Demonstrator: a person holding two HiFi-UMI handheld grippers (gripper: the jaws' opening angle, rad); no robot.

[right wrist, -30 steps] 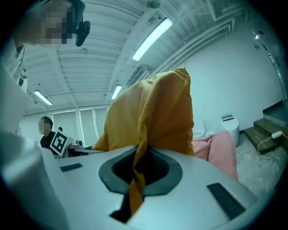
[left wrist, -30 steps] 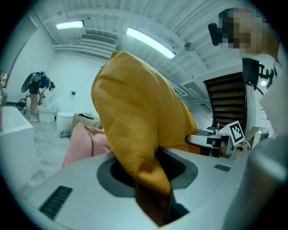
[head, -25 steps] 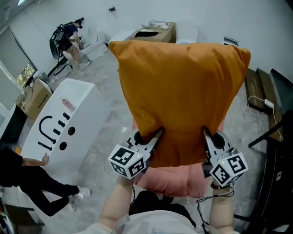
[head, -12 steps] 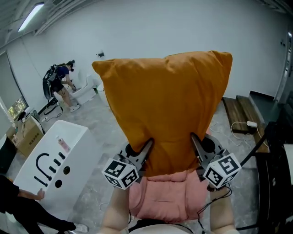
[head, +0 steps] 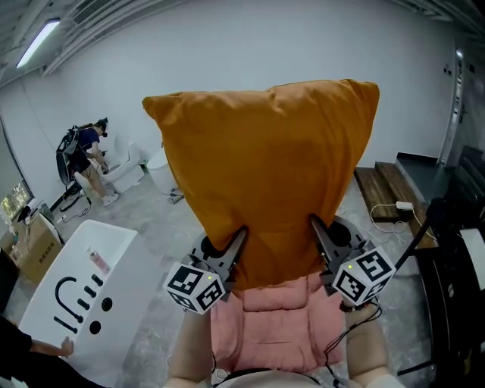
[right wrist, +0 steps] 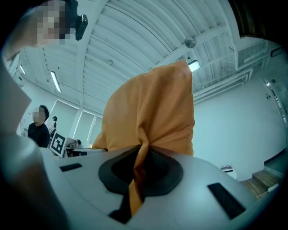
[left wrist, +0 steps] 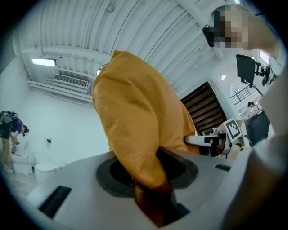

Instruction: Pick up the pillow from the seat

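Two grips hold the orange pillow (head: 265, 174) upright above the pink seat (head: 273, 333): left gripper (head: 239, 235) jaws clamp a thick fold, right gripper (head: 315, 226) jaws nearly meet on a thin pinch, so I should raise both evenly.

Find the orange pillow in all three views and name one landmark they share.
Head view: orange pillow fills the centre, raised above the pink seat.
Left gripper view: orange pillow at centre, rising from the bottom.
Right gripper view: orange pillow at centre, rising from the bottom.
Shared landmark: ribbed ceiling.
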